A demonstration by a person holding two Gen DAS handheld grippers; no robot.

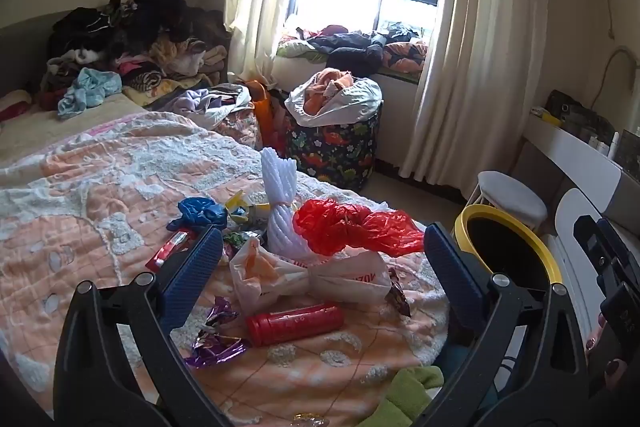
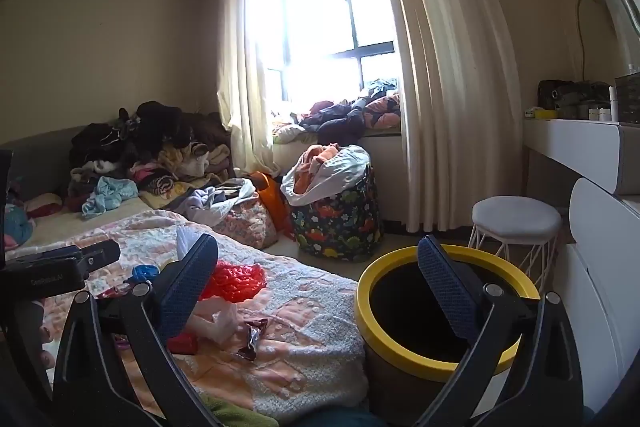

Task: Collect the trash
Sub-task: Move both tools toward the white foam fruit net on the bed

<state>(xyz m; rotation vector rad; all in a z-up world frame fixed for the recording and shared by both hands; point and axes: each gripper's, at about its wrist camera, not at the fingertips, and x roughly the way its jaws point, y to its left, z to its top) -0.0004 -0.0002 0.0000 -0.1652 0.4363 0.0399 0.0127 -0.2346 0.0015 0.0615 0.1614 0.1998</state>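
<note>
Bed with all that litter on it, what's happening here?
A person holds a gripper in each hand, collecting trash. The left gripper hangs open over the pile on the bed: a red plastic bag, a red cylindrical canister, purple foil wrappers. The right gripper is open and empty by the yellow-rimmed bin.

Red canister (image 2: 182,343) mostly behind fingers (image 2: 188,279), bin (image 1: 516,259) partly hidden

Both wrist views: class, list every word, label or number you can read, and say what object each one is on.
"NOZO", upside down and cut off by a fold: on the white plastic bag.
Red canister: faint markings, too blurred to read.
Other gripper's black body: small white lettering, too blurred to read.
Snack wrappers: no legible print.
</note>
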